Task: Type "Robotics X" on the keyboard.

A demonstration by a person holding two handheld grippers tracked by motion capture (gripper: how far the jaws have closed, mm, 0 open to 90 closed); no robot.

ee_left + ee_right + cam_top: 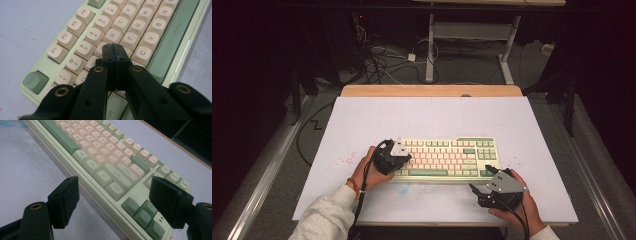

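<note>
- My left gripper [116, 53], jaws pressed together and empty, sits on the keyboard [447, 159] at the table's [362, 120] near edge; tilted, I'd hit neighbouring keys.
- My right gripper [113, 202], jaws wide, could clip the keyboard's right corner.

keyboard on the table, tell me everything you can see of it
The keyboard is a pale green plastic-looking board with cream letter keys and darker green Esc, space bar and arrow keys. It lies flat on the white table, near the front edge. The left gripper, jaws shut together, has its tips down among the left letter keys. The right gripper hangs open by its right front corner.
</note>
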